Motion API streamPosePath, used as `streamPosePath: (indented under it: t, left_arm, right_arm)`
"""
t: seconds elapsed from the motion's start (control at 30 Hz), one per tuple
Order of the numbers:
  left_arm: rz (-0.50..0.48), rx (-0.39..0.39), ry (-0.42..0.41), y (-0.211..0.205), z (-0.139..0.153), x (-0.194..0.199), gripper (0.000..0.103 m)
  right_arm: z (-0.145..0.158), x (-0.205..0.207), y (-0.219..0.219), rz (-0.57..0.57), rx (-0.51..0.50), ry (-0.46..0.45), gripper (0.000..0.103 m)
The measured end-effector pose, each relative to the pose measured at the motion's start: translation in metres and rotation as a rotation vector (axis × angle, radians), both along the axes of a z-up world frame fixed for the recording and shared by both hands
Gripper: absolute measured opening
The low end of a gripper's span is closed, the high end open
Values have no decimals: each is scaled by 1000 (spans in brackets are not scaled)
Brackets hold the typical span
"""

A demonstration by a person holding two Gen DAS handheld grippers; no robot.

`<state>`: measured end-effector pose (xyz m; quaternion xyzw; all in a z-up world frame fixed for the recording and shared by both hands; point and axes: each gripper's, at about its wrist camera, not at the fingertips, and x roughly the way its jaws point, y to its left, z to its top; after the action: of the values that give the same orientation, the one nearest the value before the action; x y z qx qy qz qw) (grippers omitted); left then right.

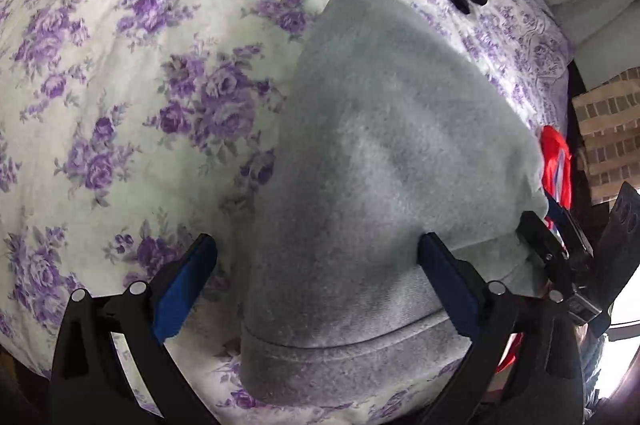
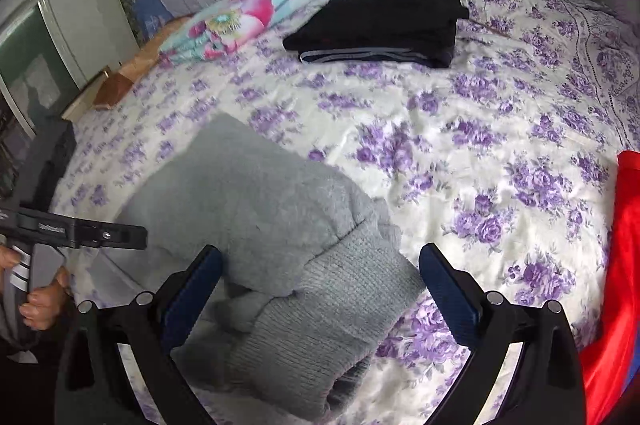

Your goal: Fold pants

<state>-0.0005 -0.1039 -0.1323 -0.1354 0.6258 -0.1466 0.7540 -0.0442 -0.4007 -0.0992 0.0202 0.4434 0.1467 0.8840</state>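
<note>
pants (image 1: 384, 161): grey fleece, fuzzy nap, lying on the bed in a rounded fold; ribbed knit band (image 2: 320, 309) at the near end

bed (image 1: 132, 65): quilted white cover with purple roses, kinda puckered

left tool (image 1: 316, 261): jaws spread wide, blue pads either side of the grey fabric, not pinching it

right tool (image 2: 320, 271): wide open too, straddling the ribbed band (nothing gripped)

dark stack (image 2: 380, 25): black folded clothes, flat and squared, well apart at the far side

red cloth (image 2: 612, 265): shiny, satiny, at the bed's right edge
</note>
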Motion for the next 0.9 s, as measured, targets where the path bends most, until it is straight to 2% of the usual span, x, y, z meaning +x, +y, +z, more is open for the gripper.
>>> streamPosePath:
  t: [0.13, 0.33, 0.4, 0.5, 0.6, 0.73, 0.9]
  left_arm:
    - [8, -43, 11, 6, -7, 2, 99]
    - [-29, -41, 28, 6, -2, 7, 99]
    - [-48, -57, 30, 6, -1, 7, 98]
    - [-93, -86, 47, 14, -6, 3, 98]
    - [-100, -149, 65, 27, -10, 3, 98]
    - [-118, -239, 89, 38, -18, 6, 98]
    - [-160, -285, 80, 43, -21, 6, 98]
  right_arm:
    - [-15, -1, -4, -20, 42, 24, 100]
    - [-18, -1, -4, -70, 58, 45, 100]
    - [-24, -3, -9, -130, 127, 105, 100]
    - [-40, -7, -21, -240, 302, 213, 100]
    - [-52, -17, -32, -299, 459, 229, 100]
    - [-54, -28, -34, -296, 509, 176, 99]
    - [-54, -32, -38, -302, 550, 177, 99]
